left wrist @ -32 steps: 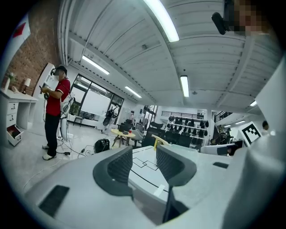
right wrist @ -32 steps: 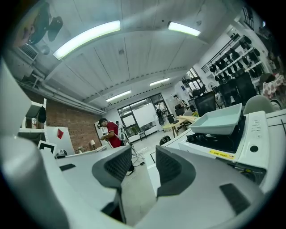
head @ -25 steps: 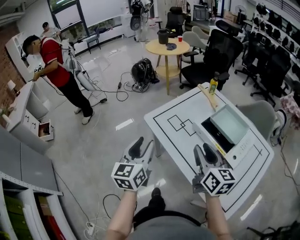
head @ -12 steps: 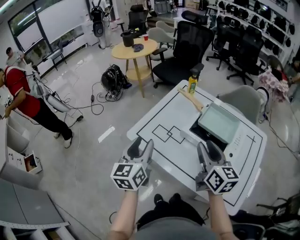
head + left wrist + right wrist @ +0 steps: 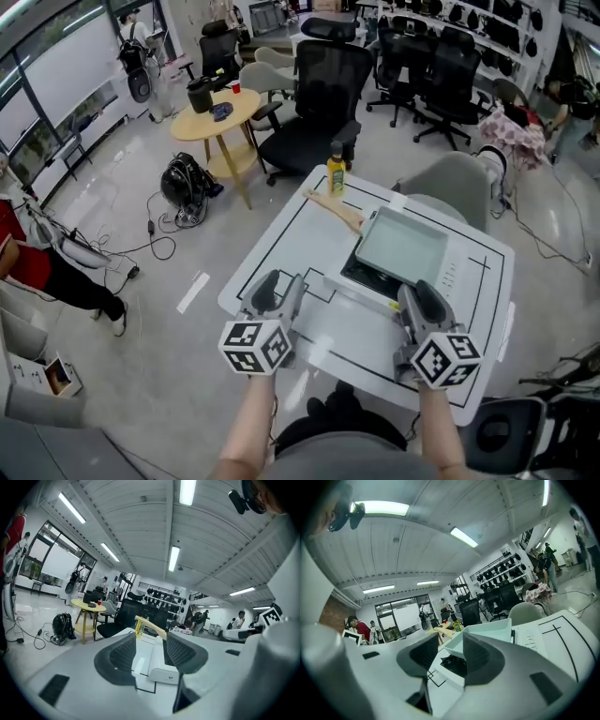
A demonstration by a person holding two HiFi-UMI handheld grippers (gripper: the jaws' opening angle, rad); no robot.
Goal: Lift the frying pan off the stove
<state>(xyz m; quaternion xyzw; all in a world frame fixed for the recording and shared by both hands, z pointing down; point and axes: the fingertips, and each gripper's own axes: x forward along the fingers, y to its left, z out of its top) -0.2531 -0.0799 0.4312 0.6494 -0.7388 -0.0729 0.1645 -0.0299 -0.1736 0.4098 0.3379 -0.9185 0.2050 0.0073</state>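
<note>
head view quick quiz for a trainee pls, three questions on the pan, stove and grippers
1. True or false: the frying pan sits on the stove.
2. What stands close by the pan's wooden handle?
3. Fill in: the left gripper and the right gripper are both ____ and hold nothing.
Key: 1 true. 2 a yellow bottle. 3 open; the left jaws have just been opening further, with nothing between them.
</note>
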